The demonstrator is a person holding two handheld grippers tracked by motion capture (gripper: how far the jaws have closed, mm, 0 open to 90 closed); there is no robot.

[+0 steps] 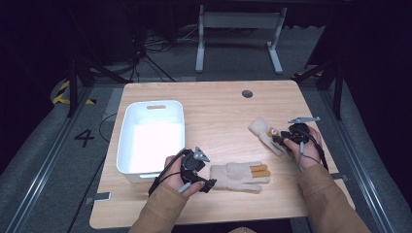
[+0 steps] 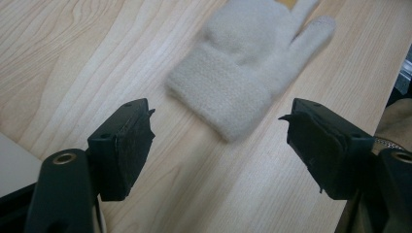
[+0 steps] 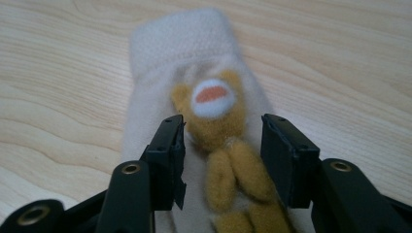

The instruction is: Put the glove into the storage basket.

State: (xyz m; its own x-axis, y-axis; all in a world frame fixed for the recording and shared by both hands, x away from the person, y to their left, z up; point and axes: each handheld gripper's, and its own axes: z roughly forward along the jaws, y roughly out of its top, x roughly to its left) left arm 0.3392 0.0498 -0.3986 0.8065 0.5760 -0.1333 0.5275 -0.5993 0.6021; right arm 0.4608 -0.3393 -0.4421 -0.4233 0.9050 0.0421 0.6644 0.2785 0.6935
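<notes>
Dim room, dark all around, cables on the grey floor and a white desk frame at the back, with a light wooden table (image 1: 214, 104) in the middle of it. On the left side of the table sits a white rectangular plastic bin (image 1: 151, 138) with a handle slot in its far wall. Two cream fleece gloves are out on the wood. The near cream glove with orange fingertips (image 1: 240, 175) lies flat just right of the left gripper (image 1: 210, 184), cuff toward it. From the left gripper view that glove (image 2: 243, 68) lies ahead of the jaws, and the jaws stand wide apart with bare wood between them, holding nothing. The other one, a cream glove with a little tan bear figure on the back (image 1: 268, 135), is over on the right side of the table, well apart from the first. The right gripper (image 1: 282, 141) is down over it, and in the right gripper view the jaws stand open on either side of the tan bear (image 3: 218, 126), not pinching it as far as I can see.
</notes>
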